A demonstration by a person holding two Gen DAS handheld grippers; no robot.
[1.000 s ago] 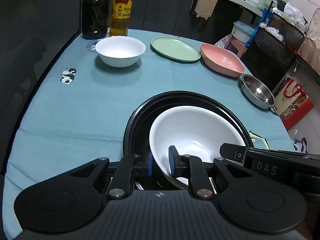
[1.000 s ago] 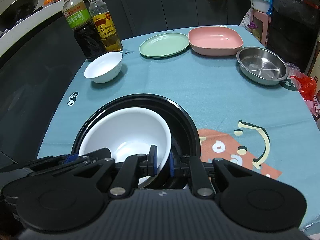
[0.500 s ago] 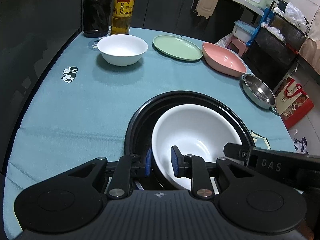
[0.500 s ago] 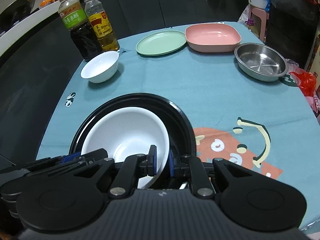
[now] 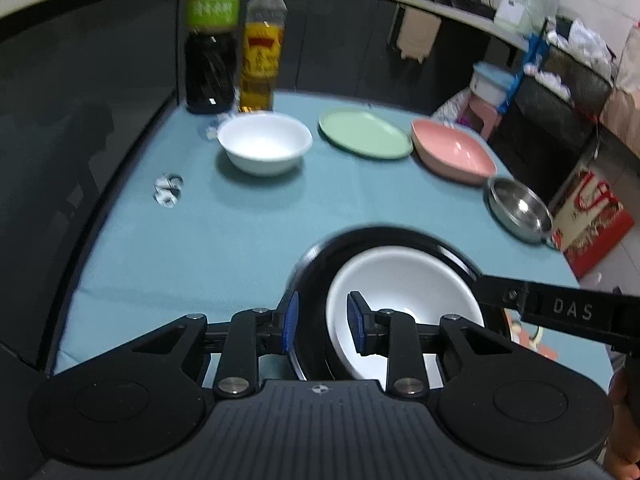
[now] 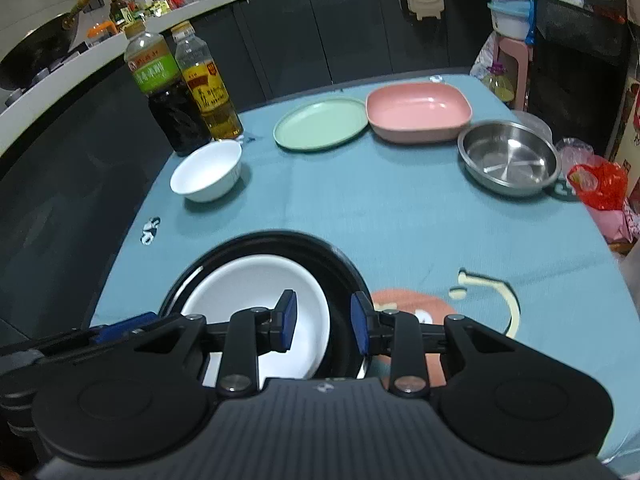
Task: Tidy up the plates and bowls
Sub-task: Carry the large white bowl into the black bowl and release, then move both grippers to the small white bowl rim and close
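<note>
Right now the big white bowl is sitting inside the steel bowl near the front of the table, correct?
Not quite. The big white bowl sits inside the black dish at the front, as the right wrist view shows. The steel bowl stands empty at the far right.

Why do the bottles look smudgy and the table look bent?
Left wrist view: motion blur smears the bottles and the black dish rim. Right wrist view: sharper, though the fisheye lens curves the table edges and counter.
</note>
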